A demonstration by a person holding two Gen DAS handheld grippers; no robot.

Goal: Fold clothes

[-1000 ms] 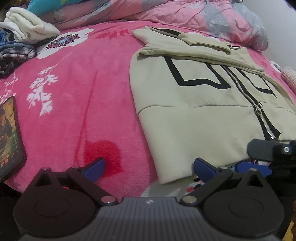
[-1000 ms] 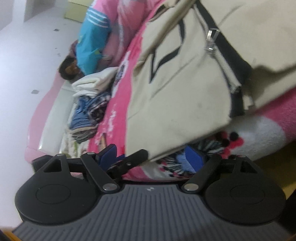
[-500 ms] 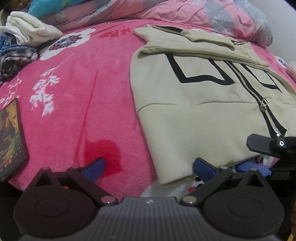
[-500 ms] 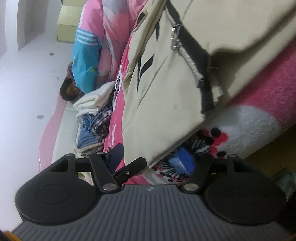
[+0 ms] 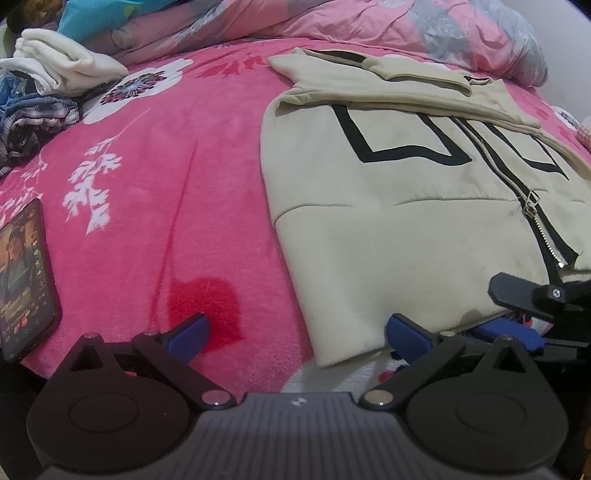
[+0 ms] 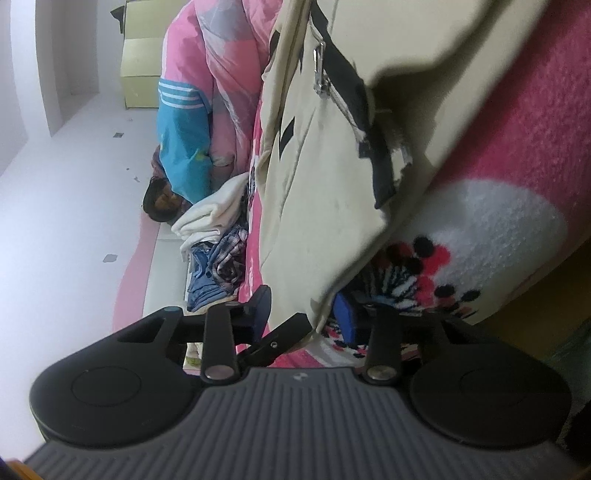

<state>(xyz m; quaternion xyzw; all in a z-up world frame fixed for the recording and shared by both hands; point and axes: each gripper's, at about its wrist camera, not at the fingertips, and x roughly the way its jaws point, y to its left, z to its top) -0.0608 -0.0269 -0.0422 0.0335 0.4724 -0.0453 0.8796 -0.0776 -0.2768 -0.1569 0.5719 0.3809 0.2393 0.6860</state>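
Note:
A beige zip jacket (image 5: 388, 229) with black line markings lies flat, front up, on the pink blanket (image 5: 166, 166). My left gripper (image 5: 297, 332) stands open at the near bed edge; the jacket's left hem corner lies between its fingers, beside the right one. My right gripper (image 5: 517, 314) is at the hem near the zip, one finger above the cloth and one blue pad below. In the right wrist view, rolled sideways, the jacket (image 6: 317, 203) hem hangs between the jaws of the right gripper (image 6: 304, 312). They are closing, with a gap still showing beside the cloth.
A lit phone (image 5: 26, 273) lies at the blanket's left edge. Folded white and plaid clothes (image 5: 44, 92) are stacked at the far left. A pink and grey quilt (image 5: 369, 22) bunches along the back. A cardboard box (image 6: 142, 74) stands on the floor beyond the bed.
The right gripper's jaws have narrowed around the jacket hem while it sank a little and rolled. The left gripper has stayed where it was, still open.

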